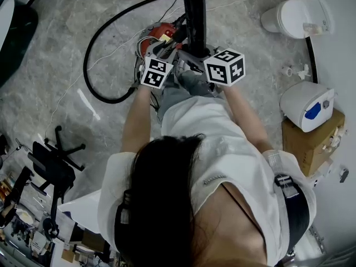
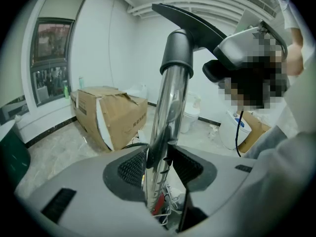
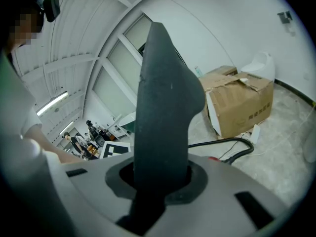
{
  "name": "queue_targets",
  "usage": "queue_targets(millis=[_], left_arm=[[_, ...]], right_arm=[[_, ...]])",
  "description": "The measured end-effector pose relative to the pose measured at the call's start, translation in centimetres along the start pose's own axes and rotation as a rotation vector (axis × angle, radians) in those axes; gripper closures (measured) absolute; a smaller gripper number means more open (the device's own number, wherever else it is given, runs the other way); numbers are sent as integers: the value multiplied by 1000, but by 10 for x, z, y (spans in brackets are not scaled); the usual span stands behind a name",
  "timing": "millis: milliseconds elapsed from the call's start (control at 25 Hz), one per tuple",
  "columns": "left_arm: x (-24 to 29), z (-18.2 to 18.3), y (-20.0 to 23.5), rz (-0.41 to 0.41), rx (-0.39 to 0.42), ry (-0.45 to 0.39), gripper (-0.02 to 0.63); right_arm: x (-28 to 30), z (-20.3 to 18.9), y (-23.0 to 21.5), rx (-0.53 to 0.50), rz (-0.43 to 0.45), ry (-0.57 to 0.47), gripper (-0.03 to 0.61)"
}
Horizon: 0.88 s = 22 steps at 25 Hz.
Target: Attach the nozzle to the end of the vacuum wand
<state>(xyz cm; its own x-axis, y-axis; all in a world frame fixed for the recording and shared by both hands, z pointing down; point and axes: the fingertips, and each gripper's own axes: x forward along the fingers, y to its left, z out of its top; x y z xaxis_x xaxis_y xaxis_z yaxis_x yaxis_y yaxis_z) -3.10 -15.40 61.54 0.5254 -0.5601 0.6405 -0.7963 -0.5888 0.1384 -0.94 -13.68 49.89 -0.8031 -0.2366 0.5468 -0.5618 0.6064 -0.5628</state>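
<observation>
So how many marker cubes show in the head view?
2. The left cube sits at the end of the person's left forearm, over the red vacuum; the right cube sits beside it, just below the black nozzle. None looks hidden.

White short-sleeved shirt [image 1: 222, 143], dark hair [image 1: 161, 204], black strap [image 1: 296, 210], grey left gripper [image 2: 158, 168], grey right gripper [image 3: 160, 176], 2 marker cubes [image 1: 156, 72] [image 1: 225, 67]

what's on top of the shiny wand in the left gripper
A dark grey collar caps the wand, and the black nozzle slants across above it. The wand's end is covered by the collar, so how far it is seated cannot be seen.
</observation>
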Motion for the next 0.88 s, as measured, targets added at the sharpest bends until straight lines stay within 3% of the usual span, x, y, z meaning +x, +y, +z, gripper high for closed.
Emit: queue_targets(millis=[400, 880], left_arm=[[0, 0, -1, -4, 29, 22, 450], [5, -5, -8, -72, 61, 73, 454]], right_arm=[[5, -8, -5, -119, -22, 116, 495], [1, -16, -14, -182, 76, 263, 495]])
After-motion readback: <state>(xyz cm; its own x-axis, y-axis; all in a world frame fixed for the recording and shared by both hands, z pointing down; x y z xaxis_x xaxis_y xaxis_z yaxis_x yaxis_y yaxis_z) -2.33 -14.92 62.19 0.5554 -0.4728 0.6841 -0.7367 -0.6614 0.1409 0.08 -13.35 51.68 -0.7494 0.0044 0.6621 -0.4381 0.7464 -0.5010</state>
